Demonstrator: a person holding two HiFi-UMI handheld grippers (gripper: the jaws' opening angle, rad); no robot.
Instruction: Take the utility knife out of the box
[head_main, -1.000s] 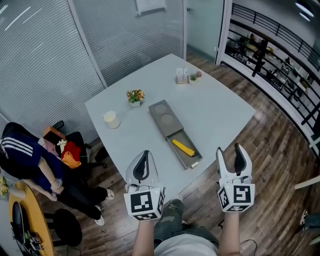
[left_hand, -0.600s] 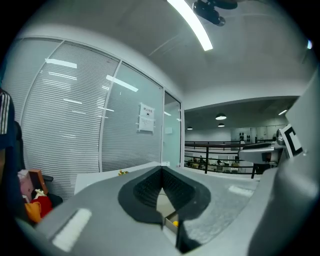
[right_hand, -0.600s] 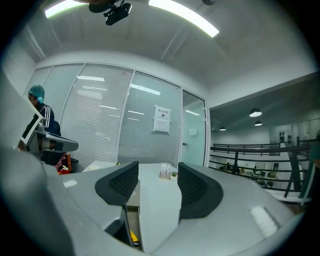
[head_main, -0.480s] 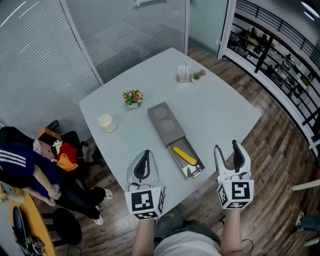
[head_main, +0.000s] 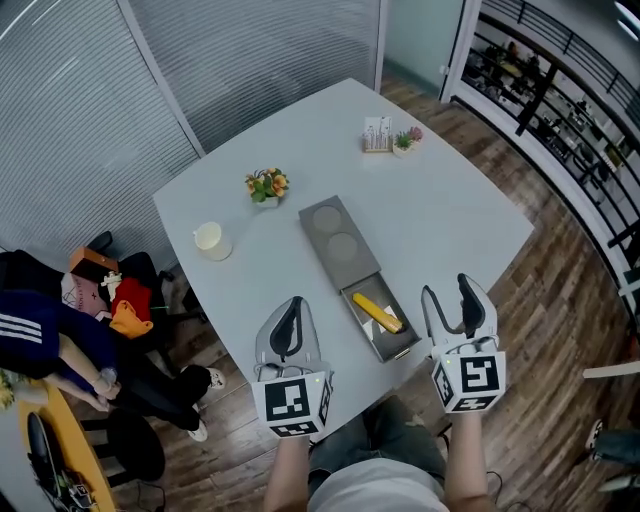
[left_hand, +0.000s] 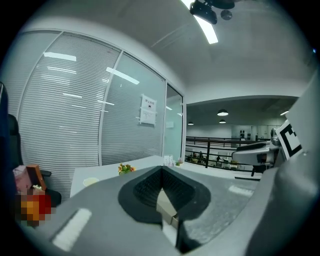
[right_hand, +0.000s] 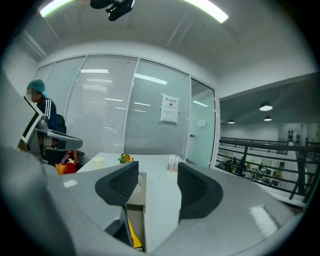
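Note:
A long grey box (head_main: 345, 266) lies on the white table (head_main: 440, 215), its near end slid open as a drawer. In the drawer rests the yellow utility knife (head_main: 377, 313). My right gripper (head_main: 453, 300) hangs open just right of the drawer's near end, above the table's edge. In the right gripper view the box (right_hand: 136, 192) and the yellow knife (right_hand: 132, 234) show low between the parted pads. My left gripper (head_main: 287, 323) hovers at the near table edge, left of the box, pads together and holding nothing. In the left gripper view its pads (left_hand: 165, 192) meet.
On the table stand a white cup (head_main: 212, 240), a small flower pot (head_main: 266, 187), a card holder (head_main: 377, 135) and a tiny plant (head_main: 405, 142). A person in a dark striped jacket (head_main: 35, 325) sits at the left. Wood floor and a railing (head_main: 560, 100) lie to the right.
The view has shifted, so the table and box sit nearer to me. Both grippers now reach the near table edge, the right one close beside the open drawer.

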